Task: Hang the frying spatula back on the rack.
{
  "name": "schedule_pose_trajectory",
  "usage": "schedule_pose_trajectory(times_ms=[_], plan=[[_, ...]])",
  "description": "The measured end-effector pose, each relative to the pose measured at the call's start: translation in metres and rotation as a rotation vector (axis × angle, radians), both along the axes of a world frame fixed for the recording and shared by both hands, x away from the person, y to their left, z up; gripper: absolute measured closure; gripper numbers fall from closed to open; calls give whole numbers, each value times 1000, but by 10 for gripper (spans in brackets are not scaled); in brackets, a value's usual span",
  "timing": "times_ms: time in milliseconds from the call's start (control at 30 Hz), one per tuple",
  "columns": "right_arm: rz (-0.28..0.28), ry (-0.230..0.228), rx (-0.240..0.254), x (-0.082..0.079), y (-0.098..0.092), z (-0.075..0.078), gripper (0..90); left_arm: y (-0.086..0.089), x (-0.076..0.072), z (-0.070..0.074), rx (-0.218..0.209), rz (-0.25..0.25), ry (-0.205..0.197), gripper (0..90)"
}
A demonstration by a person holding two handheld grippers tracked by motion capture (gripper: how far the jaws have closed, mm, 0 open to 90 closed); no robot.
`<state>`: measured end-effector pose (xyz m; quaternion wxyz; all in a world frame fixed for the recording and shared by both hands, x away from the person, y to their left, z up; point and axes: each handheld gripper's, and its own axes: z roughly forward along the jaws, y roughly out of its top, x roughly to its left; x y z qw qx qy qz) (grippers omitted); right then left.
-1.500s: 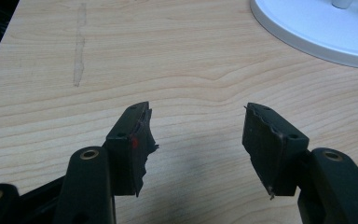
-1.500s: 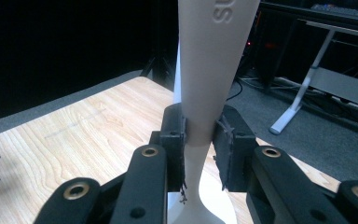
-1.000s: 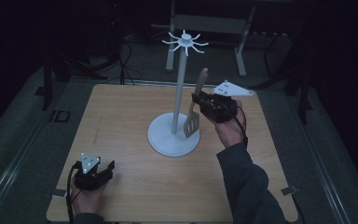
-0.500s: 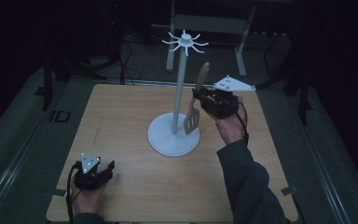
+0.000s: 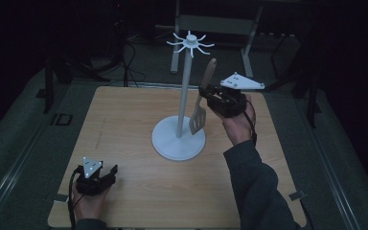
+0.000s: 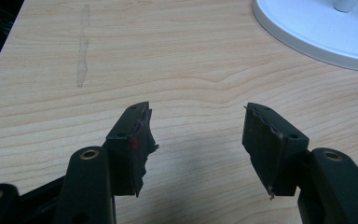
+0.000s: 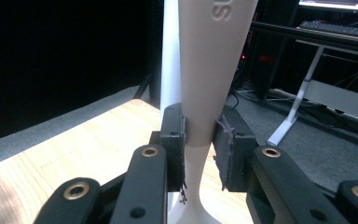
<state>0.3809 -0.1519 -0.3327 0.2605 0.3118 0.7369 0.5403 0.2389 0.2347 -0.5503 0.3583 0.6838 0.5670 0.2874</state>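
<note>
Spatula (image 5: 201, 103) clamped in right gripper (image 5: 205, 94); blade cut off in right gripper view.

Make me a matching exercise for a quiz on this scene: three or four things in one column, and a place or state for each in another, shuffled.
Things:
1. spatula
2. white stand
3. left gripper
4. right gripper

Places or states:
A. jaws apart over bare wood, nothing between them
B. stands upright near the middle of the table
C. held above the table, blade down, handle up
D. jaws pressed on a pale handle

Pairs: 1-C, 2-B, 3-A, 4-D
</note>
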Motion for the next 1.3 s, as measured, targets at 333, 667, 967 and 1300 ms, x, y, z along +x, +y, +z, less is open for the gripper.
schedule_pose_trajectory(times_ms=[333,667,967,1300], plan=[[-10,2,-15,3,1,5,745,1,0,0,-3,4,-3,423],[-9,11,-22,9,5,14,745,1,0,0,-3,6,-2,422],[-5,21,-32,13,10,18,745,1,0,0,-4,6,-4,422],[-3,30,-30,17,13,18,745,2,0,1,-4,7,-3,421]])
